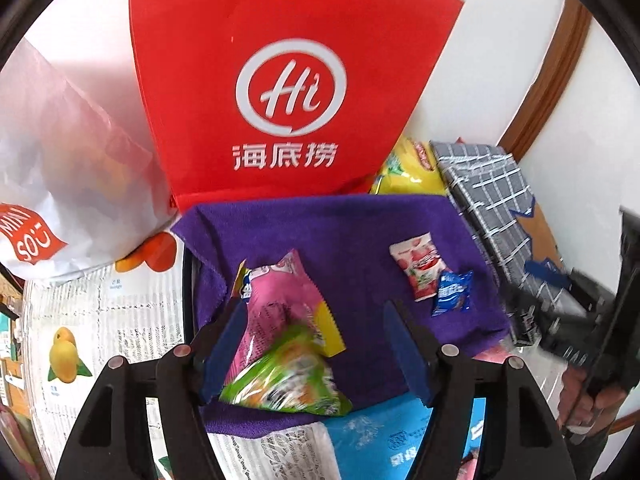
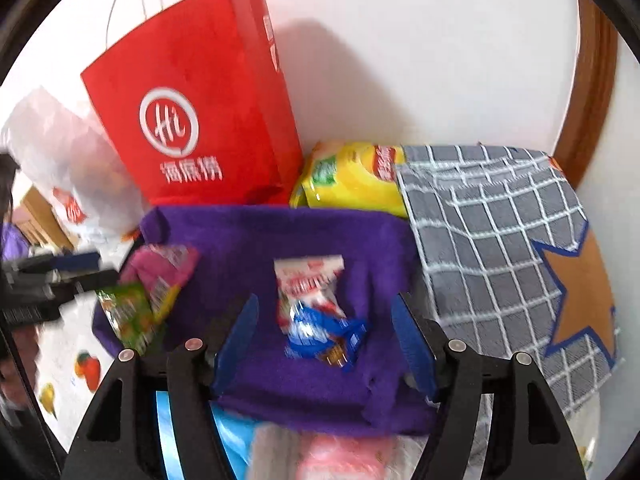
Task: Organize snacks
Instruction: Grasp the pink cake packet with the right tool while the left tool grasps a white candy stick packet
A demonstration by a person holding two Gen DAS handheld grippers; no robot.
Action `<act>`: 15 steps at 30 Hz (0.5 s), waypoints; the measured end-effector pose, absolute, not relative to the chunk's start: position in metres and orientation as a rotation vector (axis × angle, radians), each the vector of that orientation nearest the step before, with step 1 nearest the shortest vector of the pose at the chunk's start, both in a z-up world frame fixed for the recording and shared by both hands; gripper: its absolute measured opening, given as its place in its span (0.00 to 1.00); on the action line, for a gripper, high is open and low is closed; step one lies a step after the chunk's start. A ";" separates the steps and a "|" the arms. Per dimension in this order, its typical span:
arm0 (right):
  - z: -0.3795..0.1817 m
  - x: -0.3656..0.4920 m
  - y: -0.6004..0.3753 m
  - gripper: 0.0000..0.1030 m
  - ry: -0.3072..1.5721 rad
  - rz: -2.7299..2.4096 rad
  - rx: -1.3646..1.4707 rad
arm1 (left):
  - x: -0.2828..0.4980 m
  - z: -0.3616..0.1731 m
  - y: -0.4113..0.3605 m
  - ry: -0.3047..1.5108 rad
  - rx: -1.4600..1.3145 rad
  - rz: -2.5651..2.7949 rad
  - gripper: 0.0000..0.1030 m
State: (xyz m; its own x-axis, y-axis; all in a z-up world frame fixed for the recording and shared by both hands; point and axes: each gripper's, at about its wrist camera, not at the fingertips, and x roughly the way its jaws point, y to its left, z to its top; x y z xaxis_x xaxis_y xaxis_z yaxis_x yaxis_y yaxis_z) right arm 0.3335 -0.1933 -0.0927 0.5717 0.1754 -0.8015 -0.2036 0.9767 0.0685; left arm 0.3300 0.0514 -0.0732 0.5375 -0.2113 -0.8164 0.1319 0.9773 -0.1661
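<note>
Bags stand along the back wall: a red bag point(image 1: 280, 92) at twelve o'clock of the purple cloth point(image 1: 352, 232), a white bag point(image 1: 68, 184) at ten o'clock, a yellow pack point(image 2: 352, 180) at one o'clock and a grey checked box point(image 2: 488, 232) at three o'clock. On the cloth lie two groups of snacks, well apart. At eight o'clock, a pink packet point(image 1: 276, 304) has a green packet point(image 1: 280, 376) on its near end and a yellow one point(image 1: 330, 328) just beside it. At four o'clock, a red-and-white packet point(image 1: 418, 268) touches a small blue packet point(image 1: 454, 292). The left gripper point(image 1: 316, 348) hangs over the pink and green packets with its jaws spread, the left blue pad just beside the packets and the right pad apart from them. The right gripper point(image 2: 328, 340) hovers over the red-and-white and blue packets, jaws likewise spread, neither pad touching them.
</note>
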 end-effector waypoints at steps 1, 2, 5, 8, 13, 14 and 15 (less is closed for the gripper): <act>-0.096 0.329 -0.195 0.67 0.952 0.218 -0.049 | 0.328 -0.070 0.051 0.974 -0.089 -0.206 0.67; -0.101 0.322 -0.198 0.67 0.966 0.206 -0.066 | 0.327 -0.067 0.050 0.977 -0.089 -0.204 0.67; -0.114 0.303 -0.208 0.67 0.995 0.171 -0.089 | 0.321 -0.058 0.048 0.957 -0.084 -0.209 0.67; -0.129 0.286 -0.220 0.63 1.027 0.153 -0.060 | 0.315 -0.049 0.048 0.935 -0.085 -0.207 0.67; -0.150 0.270 -0.233 0.63 1.079 0.150 0.002 | 0.309 -0.039 0.046 0.909 -0.079 -0.206 0.67; -0.154 0.270 -0.232 0.63 1.084 0.158 0.006 | 0.308 -0.038 0.046 0.906 -0.078 -0.205 0.67; -0.157 0.271 -0.230 0.63 1.084 0.160 0.006 | 0.307 -0.036 0.045 0.903 -0.077 -0.204 0.67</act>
